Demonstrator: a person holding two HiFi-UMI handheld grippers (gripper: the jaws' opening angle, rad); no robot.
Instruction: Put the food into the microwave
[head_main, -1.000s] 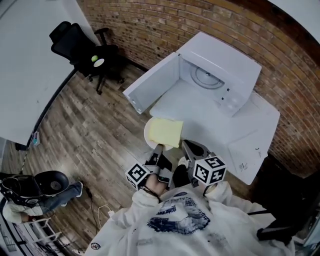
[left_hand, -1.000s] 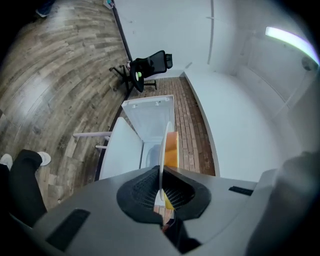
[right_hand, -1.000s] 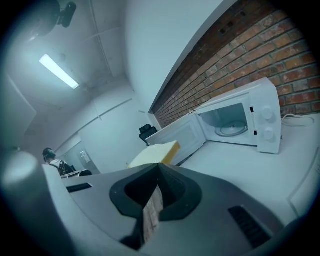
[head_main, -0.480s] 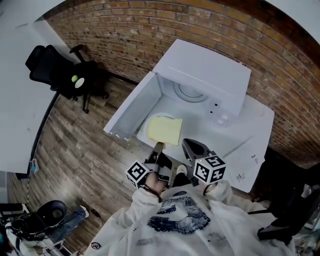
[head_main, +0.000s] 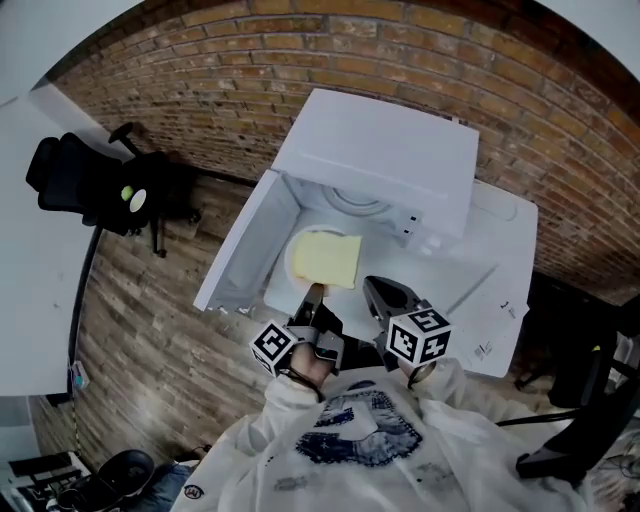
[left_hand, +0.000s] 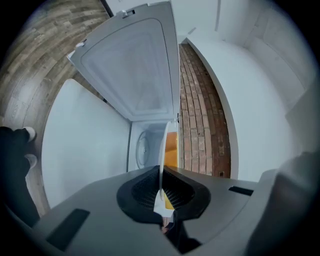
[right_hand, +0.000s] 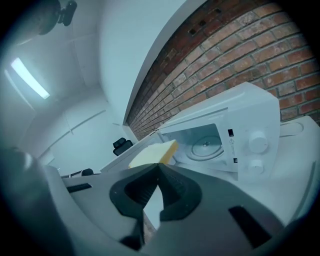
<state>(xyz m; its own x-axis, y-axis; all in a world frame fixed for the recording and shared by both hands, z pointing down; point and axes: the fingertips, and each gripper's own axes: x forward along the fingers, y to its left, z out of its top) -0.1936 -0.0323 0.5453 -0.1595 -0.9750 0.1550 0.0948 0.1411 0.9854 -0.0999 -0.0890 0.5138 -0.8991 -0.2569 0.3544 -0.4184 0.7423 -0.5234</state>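
Since the earlier frames the microwave (head_main: 385, 150) has drawn down toward the middle of the head view, and the plate (head_main: 291, 262) with the food (head_main: 325, 258) has gone from in front of the open door (head_main: 240, 250) to the mouth of the cavity, just short of the turntable (head_main: 355, 203)

Both forearms, in white sleeves (head_main: 300, 405), reach forward side by side from the lower centre of the frame, each hand tucked behind its marker cube

Left of the two, the left gripper (head_main: 315, 298) is clamped on the near rim of the plate; in its own view the plate (left_hand: 161, 165) runs edge-on between the jaws, with the yellow food (left_hand: 171, 150) on its right face and the turntable (left_hand: 142, 150) beyond

Just beside it, the right gripper (head_main: 378, 292) points at the microwave's lower front edge, apart from the plate; its own view shows the jaw tips (right_hand: 159, 172) pressed together on nothing, with the food (right_hand: 152, 154) above them and the control knobs (right_hand: 257, 142) at the right

The microwave stands on a white table (head_main: 500, 290) against a brick wall (head_main: 200, 90)
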